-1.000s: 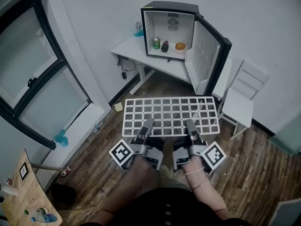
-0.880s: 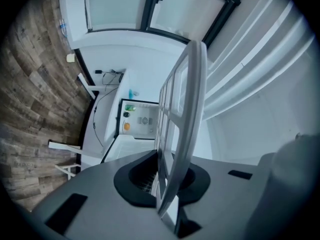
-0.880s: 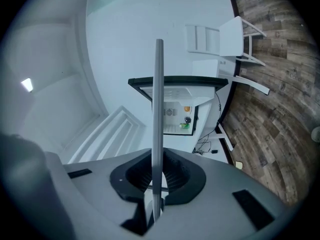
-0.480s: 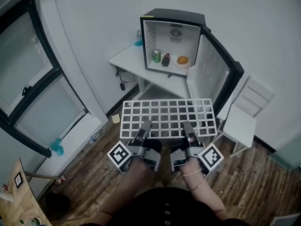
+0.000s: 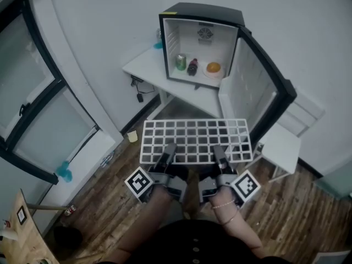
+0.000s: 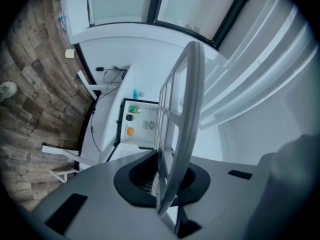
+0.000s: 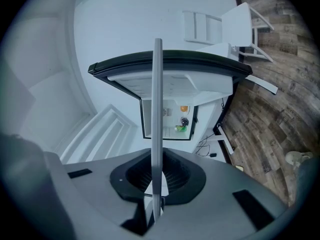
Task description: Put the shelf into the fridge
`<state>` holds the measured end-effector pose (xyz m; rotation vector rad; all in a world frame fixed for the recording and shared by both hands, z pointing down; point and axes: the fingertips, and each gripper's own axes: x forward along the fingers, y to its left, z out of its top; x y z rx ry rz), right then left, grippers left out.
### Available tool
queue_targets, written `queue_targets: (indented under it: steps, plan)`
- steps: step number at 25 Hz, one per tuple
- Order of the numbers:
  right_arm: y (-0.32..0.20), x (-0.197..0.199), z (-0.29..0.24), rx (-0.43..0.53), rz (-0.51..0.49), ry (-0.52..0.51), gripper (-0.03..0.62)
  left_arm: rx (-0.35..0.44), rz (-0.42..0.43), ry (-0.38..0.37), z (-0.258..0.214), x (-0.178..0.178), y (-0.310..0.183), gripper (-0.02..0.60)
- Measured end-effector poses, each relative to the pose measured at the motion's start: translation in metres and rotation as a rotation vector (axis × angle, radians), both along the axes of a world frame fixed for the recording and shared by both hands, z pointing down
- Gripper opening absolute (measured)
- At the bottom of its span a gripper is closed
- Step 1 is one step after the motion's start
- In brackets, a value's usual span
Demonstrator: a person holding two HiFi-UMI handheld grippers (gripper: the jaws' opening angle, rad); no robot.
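Wooden floor (image 5: 110, 202), white walls. The wire shelf (image 5: 195, 141) is held level above the floor, well short of the open fridge (image 5: 203, 12) on the white table (image 5: 144, 66). The left gripper (image 5: 169, 150) and right gripper (image 5: 219, 152) are each clamped on its near edge. Keep the shelf flat and square to the opening, clear the door (image 5: 267, 87), and enter above the can (image 5: 180, 62) and bottle (image 5: 192, 67).

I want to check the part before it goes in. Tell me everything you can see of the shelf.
The shelf is a white rectangular grid of thin bars, coated wire or plastic by its look. It hangs about level above the wood floor, short of the open fridge. The left gripper and right gripper each clamp its near edge in their jaws; nothing else touches it.
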<state>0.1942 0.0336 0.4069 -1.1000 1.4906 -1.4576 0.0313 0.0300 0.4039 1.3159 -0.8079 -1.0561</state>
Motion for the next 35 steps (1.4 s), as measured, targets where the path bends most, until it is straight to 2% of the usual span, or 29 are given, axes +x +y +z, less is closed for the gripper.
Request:
queue_targets:
  steps: [7, 12, 26, 35]
  plan:
    - [-0.043, -0.004, 0.01, -0.008, 0.035, 0.01, 0.032, -0.013, 0.034, 0.013, 0.008, -0.004, -0.049, 0.034]
    - [-0.084, -0.012, 0.018, -0.009, 0.055, 0.009, 0.032, -0.015, 0.065, -0.009, 0.014, -0.012, -0.096, 0.034]
    - [-0.211, -0.041, 0.019, 0.003, 0.181, -0.002, 0.032, -0.005, 0.188, -0.008, 0.014, -0.039, -0.24, 0.034]
    - [-0.262, -0.049, 0.023, 0.002, 0.281, -0.005, 0.032, -0.004, 0.282, 0.0, 0.019, -0.043, -0.303, 0.034]
